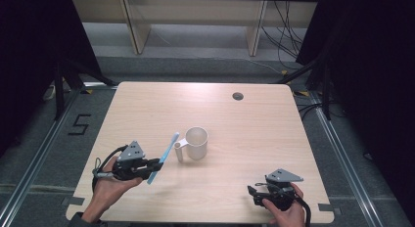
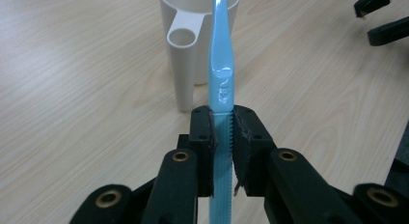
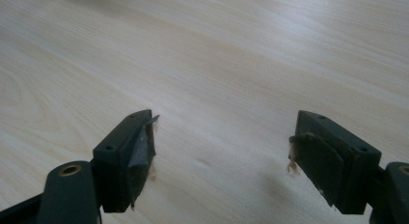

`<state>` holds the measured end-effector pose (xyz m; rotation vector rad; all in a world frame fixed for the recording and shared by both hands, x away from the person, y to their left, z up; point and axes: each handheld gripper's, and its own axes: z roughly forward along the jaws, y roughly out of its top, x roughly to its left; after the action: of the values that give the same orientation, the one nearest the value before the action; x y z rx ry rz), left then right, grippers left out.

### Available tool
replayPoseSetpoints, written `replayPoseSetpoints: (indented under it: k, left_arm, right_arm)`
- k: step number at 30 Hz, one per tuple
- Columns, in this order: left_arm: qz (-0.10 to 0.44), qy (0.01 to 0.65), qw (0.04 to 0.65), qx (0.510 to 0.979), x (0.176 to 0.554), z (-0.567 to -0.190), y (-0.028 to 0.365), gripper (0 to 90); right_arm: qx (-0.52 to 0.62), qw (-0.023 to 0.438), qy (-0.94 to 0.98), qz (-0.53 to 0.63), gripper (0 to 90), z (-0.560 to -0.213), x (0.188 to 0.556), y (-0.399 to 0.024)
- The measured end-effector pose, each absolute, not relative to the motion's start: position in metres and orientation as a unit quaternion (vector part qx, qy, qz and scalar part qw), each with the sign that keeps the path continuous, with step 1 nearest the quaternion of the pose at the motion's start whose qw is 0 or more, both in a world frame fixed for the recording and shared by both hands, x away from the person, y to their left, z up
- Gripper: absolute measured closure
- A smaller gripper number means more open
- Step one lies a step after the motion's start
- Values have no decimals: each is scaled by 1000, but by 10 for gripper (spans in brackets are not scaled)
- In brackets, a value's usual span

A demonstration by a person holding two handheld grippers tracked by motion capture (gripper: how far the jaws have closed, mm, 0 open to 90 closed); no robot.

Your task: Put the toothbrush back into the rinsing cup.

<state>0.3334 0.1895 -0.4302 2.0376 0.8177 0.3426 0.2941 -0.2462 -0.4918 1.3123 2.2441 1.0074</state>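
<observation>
A light blue toothbrush point(image 1: 163, 157) is clamped by its handle in my left gripper point(image 1: 155, 165), lifted off the table and slanting up toward a white cup point(image 1: 196, 143). In the left gripper view the toothbrush point(image 2: 221, 64) runs straight up between the pressed pads of the left gripper point(image 2: 223, 137), its upper end lying across the cup point(image 2: 197, 40) and its side holder tube. My right gripper point(image 1: 253, 192) rests low at the table's front right, held by a hand. Its jaws stand wide apart over bare wood, the right gripper point(image 3: 222, 137) holding nothing.
The light wooden table point(image 1: 244, 129) has a round cable hole point(image 1: 238, 96) near its far edge. Black frame legs and cables stand beyond the table's far corners. The other gripper's jaw tips point(image 2: 383, 16) show at the top right of the left gripper view.
</observation>
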Motion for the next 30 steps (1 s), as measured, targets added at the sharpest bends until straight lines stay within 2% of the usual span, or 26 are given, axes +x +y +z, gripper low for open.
replayPoseSetpoints:
  k: [13, 19, 30]
  left_arm:
    - [169, 329, 515, 773, 350, -425, 180, 787]
    - [169, 315, 576, 735, 358, -421, 175, 787]
    - [192, 299, 619, 700, 368, -424, 169, 786]
  right_arm:
    - [465, 173, 794, 352, 237, -492, 294, -246]
    - [456, 172, 799, 353, 236, -493, 295, -246]
    - [460, 172, 797, 351, 236, -493, 295, -246]
